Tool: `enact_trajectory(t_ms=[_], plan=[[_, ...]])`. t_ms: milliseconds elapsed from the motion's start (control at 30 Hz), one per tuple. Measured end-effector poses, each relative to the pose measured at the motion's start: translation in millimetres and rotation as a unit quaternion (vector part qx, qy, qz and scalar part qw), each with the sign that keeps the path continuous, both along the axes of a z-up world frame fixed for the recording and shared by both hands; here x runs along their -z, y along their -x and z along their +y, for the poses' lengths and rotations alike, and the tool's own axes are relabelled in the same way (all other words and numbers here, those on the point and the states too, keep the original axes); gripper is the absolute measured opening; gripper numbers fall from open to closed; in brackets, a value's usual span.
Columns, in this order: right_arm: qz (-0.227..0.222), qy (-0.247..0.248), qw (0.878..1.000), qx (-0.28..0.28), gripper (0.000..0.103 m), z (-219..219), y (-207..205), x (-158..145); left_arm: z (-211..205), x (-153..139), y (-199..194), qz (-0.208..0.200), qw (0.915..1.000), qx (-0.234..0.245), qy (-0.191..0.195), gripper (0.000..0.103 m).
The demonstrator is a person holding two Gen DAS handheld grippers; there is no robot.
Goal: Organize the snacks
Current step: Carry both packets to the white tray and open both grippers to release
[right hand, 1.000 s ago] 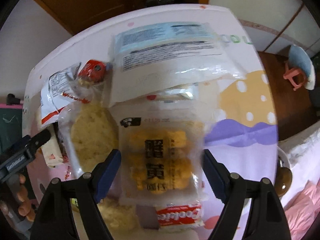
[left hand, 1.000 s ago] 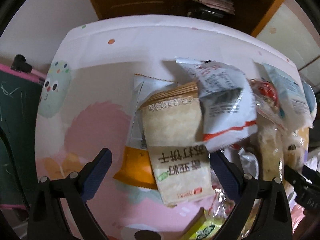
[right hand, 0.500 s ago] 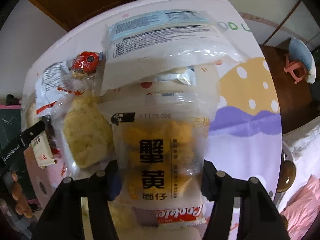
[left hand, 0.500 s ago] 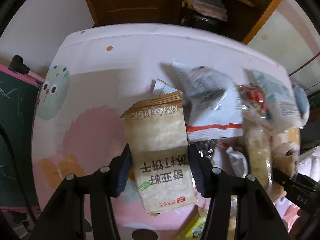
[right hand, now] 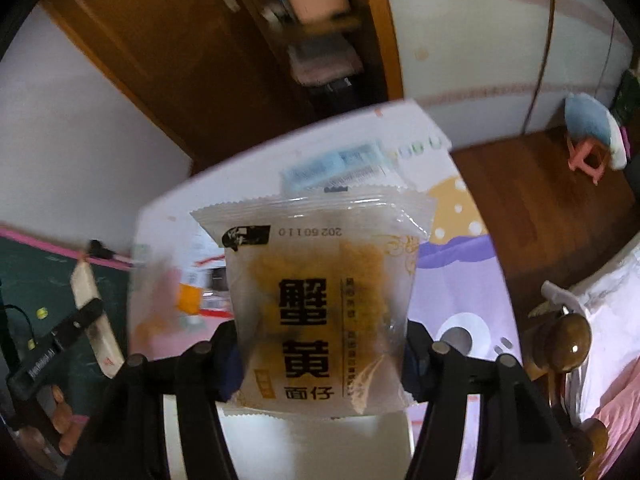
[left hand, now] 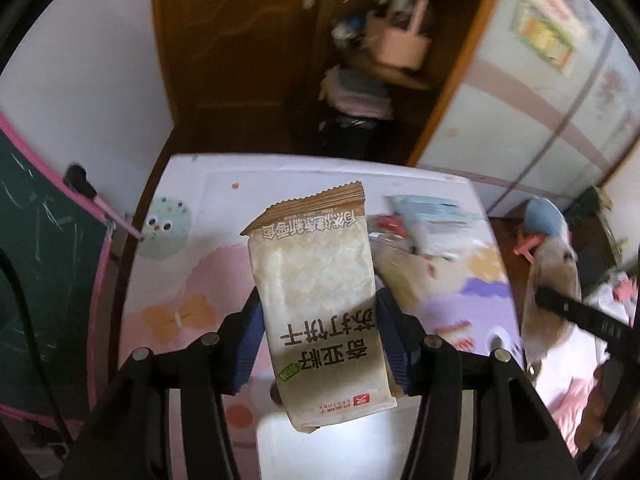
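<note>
Plastic-wrapped soda cracker pack (left hand: 320, 300) clamped in left gripper (left hand: 318, 340); crab-roe noodle snack pack (right hand: 320, 300) clamped in right gripper (right hand: 320, 354). Both lifted, unplaced; snack pile (left hand: 416, 236) remains on table (left hand: 192, 272).

Seen from the left wrist, the cartoon-printed table (left hand: 188, 280) lies bare from nine to eleven o'clock, giving open passage. From one to three o'clock a loose pile of snack packets (left hand: 416, 236) blocks the surface. A green chalkboard (left hand: 44, 248) borders the table at nine o'clock; a wooden wardrobe (left hand: 248, 48) stands beyond at twelve.
</note>
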State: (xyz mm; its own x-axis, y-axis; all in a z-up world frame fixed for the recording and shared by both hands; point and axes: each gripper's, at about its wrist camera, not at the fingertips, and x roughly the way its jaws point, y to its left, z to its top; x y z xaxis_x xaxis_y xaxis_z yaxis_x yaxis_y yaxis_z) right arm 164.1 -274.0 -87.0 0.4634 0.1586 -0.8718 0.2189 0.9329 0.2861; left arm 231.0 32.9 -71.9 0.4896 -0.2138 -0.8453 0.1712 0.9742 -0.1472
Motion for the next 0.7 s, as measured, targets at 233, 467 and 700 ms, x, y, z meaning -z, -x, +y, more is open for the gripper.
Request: enact_trajectory(t_ms=[233,467,700], plan=[[-0.028,0.030,0.996,-0.076,0.061,43,74,-35,-21,-26,95,-0.005,0.9981,0.055,-0.026,0.053],[0.026,0.062,0.989,-0.134,0.062,73,134,5,-36,20,151,0.050,0.9956,0.057,-0.054,0.053],[0.087,0.094,0.980,-0.154,0.068,87,162,43,-37,44,175,0.072,0.9930,0.046,-0.082,0.056]])
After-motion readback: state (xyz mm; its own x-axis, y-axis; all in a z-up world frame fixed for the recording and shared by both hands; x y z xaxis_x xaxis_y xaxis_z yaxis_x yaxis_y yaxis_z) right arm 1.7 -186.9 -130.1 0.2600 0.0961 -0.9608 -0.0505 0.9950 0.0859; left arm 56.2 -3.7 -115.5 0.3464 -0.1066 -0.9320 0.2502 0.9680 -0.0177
